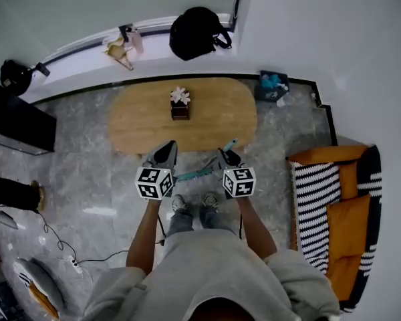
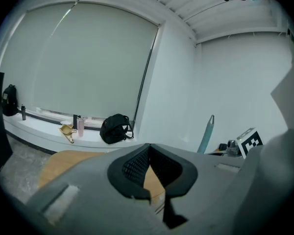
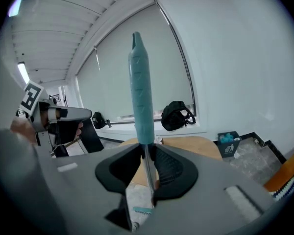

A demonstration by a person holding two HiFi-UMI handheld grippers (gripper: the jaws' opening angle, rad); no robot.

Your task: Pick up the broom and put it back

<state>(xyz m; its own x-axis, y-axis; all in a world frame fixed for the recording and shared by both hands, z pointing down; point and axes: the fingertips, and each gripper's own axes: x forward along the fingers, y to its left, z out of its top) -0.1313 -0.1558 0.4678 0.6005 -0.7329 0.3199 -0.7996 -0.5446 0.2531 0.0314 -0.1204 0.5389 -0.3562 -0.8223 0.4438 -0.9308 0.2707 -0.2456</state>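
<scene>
Head view, step: A person stands before an oval wooden surface (image 1: 144,122), with the teal broom (image 1: 195,174) slanting between the two grippers, its brush end low above the person's shoes. The pick-up looks done; the carry back is in hand.
Head view, grippers: The right gripper (image 1: 228,156) has the broom's handle; the left gripper (image 1: 165,151) stands apart from it, beside the brush end.
Head view, containers: A dark bin (image 1: 273,86) against the far wall holds teal and pale scraps, too small to name. A small box (image 1: 180,110) on the surface has something white at its top.
Left gripper view: The left gripper (image 2: 149,148) has its jaws pressed together at the tips, with nothing between them. The broom (image 2: 206,135) rises off to the right.
Right gripper view: The right gripper (image 3: 148,155) pinches the broom (image 3: 141,97) on its thin shaft just below the teal grip, upright, brush end hanging beneath. The bin (image 3: 228,143) sits in the corner beyond.
Next move: Likely a steady walk to the broom's place, which no view shows. The long handle needs keeping clear of the surface, and the pinch must stay firm.
</scene>
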